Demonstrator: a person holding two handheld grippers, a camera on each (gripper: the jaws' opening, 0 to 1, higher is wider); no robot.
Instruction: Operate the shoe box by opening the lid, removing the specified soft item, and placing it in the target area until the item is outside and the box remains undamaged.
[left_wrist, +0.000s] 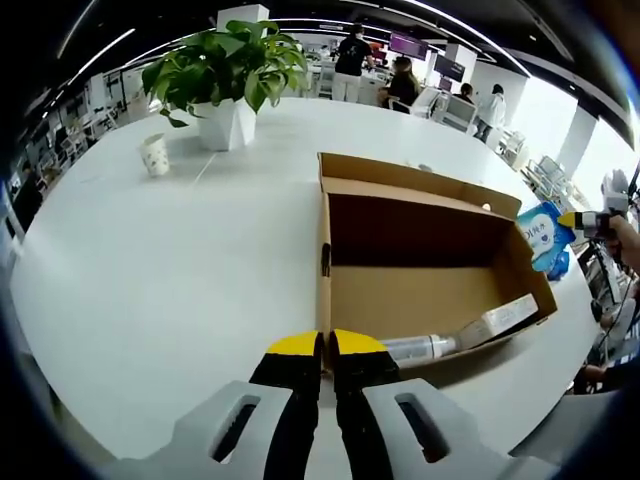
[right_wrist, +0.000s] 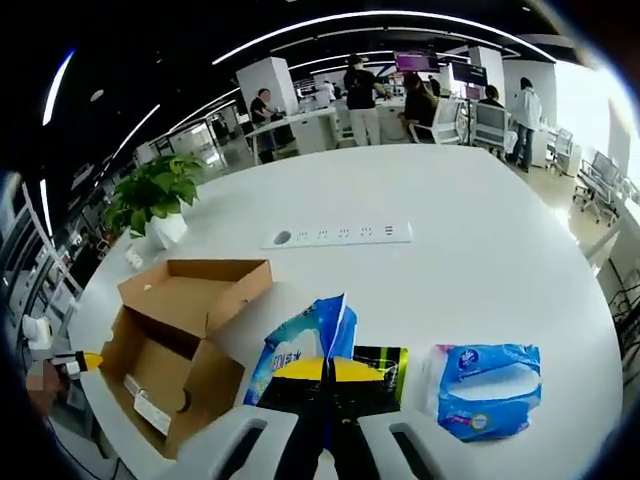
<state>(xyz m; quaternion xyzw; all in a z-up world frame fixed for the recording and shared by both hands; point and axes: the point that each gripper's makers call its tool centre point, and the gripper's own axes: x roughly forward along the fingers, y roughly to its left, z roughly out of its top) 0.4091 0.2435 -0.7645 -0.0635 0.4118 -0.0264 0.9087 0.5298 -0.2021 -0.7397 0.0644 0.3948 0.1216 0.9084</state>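
Tissue pack (right_wrist: 305, 345) pinched in closed right tool (right_wrist: 327, 372); left tool (left_wrist: 326, 345) closed, empty.

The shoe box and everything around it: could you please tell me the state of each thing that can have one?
Shoe box: lid open, folded back, lying on the table.
Bottle: lying flat inside the box.
Blue tissue pack: out of the box, held in the right gripper.
Second tissue pack: lying on the table.
Left gripper: shut, at the box's near edge.
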